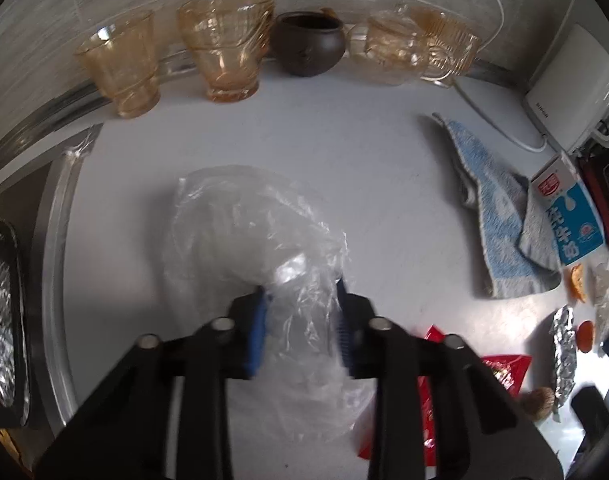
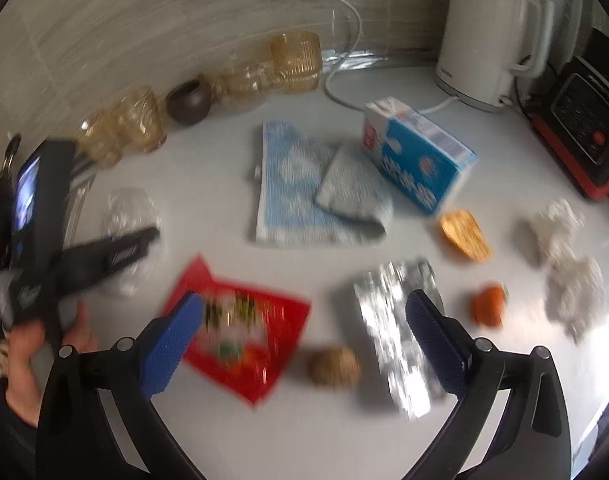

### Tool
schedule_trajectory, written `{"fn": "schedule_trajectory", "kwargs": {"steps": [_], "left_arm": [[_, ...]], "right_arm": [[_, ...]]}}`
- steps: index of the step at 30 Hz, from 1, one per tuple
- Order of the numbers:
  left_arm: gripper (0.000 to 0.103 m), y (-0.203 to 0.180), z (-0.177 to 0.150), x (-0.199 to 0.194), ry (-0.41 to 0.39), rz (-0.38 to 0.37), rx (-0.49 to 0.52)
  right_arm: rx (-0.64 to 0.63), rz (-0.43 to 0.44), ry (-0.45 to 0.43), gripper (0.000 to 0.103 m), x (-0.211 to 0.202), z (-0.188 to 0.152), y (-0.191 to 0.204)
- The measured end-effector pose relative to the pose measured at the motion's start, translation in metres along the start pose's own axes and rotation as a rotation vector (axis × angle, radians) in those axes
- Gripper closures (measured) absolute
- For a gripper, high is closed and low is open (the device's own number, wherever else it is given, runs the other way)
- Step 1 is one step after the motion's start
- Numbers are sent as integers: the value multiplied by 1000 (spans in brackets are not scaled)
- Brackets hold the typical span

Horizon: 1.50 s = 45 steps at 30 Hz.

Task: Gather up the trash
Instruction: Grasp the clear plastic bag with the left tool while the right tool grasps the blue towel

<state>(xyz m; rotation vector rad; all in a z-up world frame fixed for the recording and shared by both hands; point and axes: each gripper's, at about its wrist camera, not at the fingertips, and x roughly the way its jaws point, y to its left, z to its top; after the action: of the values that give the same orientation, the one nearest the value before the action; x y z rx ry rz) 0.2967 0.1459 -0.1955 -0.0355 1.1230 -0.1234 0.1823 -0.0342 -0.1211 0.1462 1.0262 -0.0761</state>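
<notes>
Left claw (image 1: pixel 300 320) pinches the clear plastic bag (image 1: pixel 256 232); right claw (image 2: pixel 304 336) spread wide, holding nothing.

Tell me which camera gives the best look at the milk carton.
The right wrist view. There the milk carton lies whole near the middle of the counter, beside the blue towel, its blue and white faces visible though blurred. The left wrist view shows it only at the far right edge, small, distorted and partly overlapped by the towel.
</notes>
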Motion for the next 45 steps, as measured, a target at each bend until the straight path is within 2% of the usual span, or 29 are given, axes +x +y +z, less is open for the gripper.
{"fn": "schedule_trajectory", "kwargs": {"steps": [5,8,14,22,25,26,27,28,30,32,33,39,45], "left_arm": [[82,-11,22,-1,-47,-18,40],[82,-24,38,1,-73,-57,74],[83,-37,59,20,-70,-72,97],[83,-29,59,27,-79,-52,114],[83,-27,61,30,-79,-47,119],[83,-25,60,30,-82,-42,124],[83,-23,59,29,-85,-36,127],[83,-20,56,28,-89,-31,129],[83,-18,55,30,-88,-28,128],[83,-15,54,30,-86,-30,119],[83,-14,53,29,-85,-34,111],[83,-16,50,18,-97,-44,103],[83,-19,38,-14,-123,-48,114]], "right_arm": [[-3,-18,-1,2,44,42,4],[-9,-34,8,2,67,57,8],[8,-68,47,2,106,70,4],[-11,-84,50,3,125,75,8],[-26,-99,39,12,126,74,8],[-31,-103,35,18,124,72,9],[-40,-116,31,31,120,69,8],[-55,-135,26,39,118,68,8],[-60,-128,25,60,116,69,9],[-60,-115,23,75,113,68,9],[-56,-105,23,79,112,68,9],[-53,-69,4,82,98,66,11],[-60,-49,-54,82,60,61,13]]}}
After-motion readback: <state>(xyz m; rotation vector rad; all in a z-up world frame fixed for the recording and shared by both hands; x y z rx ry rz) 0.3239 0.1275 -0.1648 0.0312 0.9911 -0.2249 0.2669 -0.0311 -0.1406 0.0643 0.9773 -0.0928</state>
